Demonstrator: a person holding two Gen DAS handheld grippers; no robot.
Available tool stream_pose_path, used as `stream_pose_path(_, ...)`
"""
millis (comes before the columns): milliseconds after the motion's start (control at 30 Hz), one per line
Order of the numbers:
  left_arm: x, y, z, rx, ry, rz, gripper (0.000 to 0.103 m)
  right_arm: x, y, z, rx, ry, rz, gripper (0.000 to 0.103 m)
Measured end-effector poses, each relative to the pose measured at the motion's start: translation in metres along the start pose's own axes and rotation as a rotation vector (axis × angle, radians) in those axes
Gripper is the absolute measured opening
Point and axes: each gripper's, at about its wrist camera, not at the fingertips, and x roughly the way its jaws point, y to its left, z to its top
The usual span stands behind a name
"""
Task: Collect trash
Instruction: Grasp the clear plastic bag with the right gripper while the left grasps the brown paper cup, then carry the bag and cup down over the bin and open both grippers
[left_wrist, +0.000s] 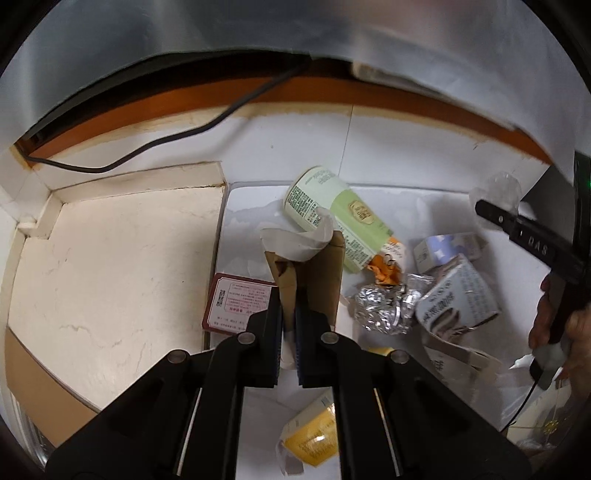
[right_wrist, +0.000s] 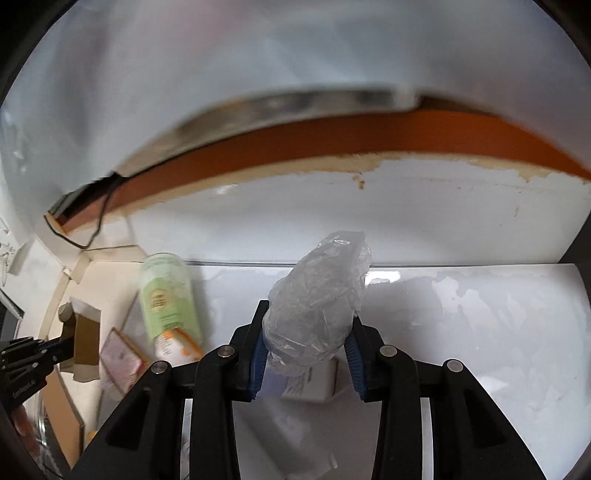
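My left gripper (left_wrist: 289, 317) is shut on a brown cardboard piece (left_wrist: 314, 280) with white paper (left_wrist: 295, 242) tucked in it, held above a white bin (left_wrist: 255, 206) of trash. In the bin lie a green paper cup (left_wrist: 336, 216), crumpled foil (left_wrist: 384, 304), a grey-white carton (left_wrist: 458, 295), a red card (left_wrist: 238, 302) and a yellow box (left_wrist: 314, 439). My right gripper (right_wrist: 308, 332) is shut on a crumpled clear plastic wrap (right_wrist: 317, 295). It also shows at the right of the left wrist view (left_wrist: 495, 214), over the bin.
A cream floor panel (left_wrist: 110, 258) lies left of the bin. A black cable (left_wrist: 177, 136) runs along an orange-brown ledge (left_wrist: 406, 107) behind. In the right wrist view the green cup (right_wrist: 166, 295) and a pink box (right_wrist: 122, 360) lie at left.
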Motion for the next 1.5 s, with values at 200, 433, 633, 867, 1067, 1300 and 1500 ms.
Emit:
stream_pose_path(200, -0.037, 0.006, -0.013, -0.037, -0.056, -0.043, 0.003, -0.051, 0.015, -0.015, -0.01, -0.057, 0.019, 0.036)
stream_pose_path(433, -0.083, 0.011, -0.045, -0.059, -0.108, -0.083, 0.003, -0.115, 0.041, -0.042, -0.031, -0.121, 0.022, 0.036)
stream_pose_path(633, -0.108, 0.014, -0.081, -0.048, -0.12, -0.113, 0.003, -0.163, 0.066, -0.072, -0.033, -0.154, 0.015, 0.036)
stream_pose_path(867, -0.134, 0.023, -0.134, -0.03, -0.12, -0.155, 0.003, -0.214, 0.094, -0.133, -0.029, -0.168, -0.004, 0.036)
stream_pose_path(1067, -0.148, 0.034, -0.185, -0.018, -0.099, -0.193, 0.003, -0.243, 0.122, -0.194, -0.014, -0.155, -0.023, 0.036)
stream_pose_path(1300, -0.15, 0.041, -0.244, -0.004, -0.036, -0.232, 0.003, -0.261, 0.151, -0.275, -0.009, -0.088, -0.039, 0.036)
stream_pose_path(1500, -0.135, 0.037, -0.274, -0.003, 0.032, -0.255, 0.003, -0.257, 0.168, -0.334, -0.028, 0.006, -0.045, 0.036)
